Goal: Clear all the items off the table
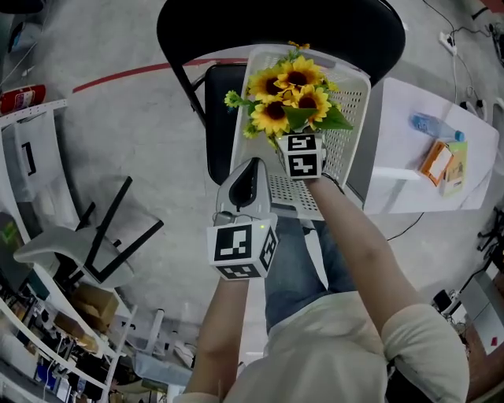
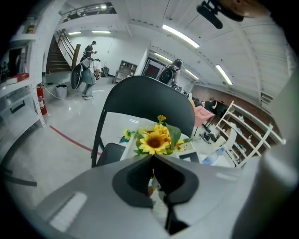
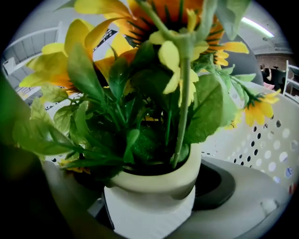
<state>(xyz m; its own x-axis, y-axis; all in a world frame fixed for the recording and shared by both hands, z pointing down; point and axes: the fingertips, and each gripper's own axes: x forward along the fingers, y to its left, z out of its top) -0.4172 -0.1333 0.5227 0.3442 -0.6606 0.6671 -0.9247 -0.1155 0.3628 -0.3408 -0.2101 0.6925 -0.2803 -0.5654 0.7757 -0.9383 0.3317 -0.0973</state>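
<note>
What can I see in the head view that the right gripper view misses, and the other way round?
Head view only: the black chair, the table holding a bottle and an orange packet, and the shut left gripper. Right gripper view only: the cream pot clamped in the right gripper, with its green stems. Both: the sunflowers and the white perforated basket.

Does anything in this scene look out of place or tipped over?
On the floor at the head view's left, a grey chair seems to lie on its side, its black legs pointing sideways. The sunflower pot held by the right gripper looks intact, with nothing spilled.
</note>
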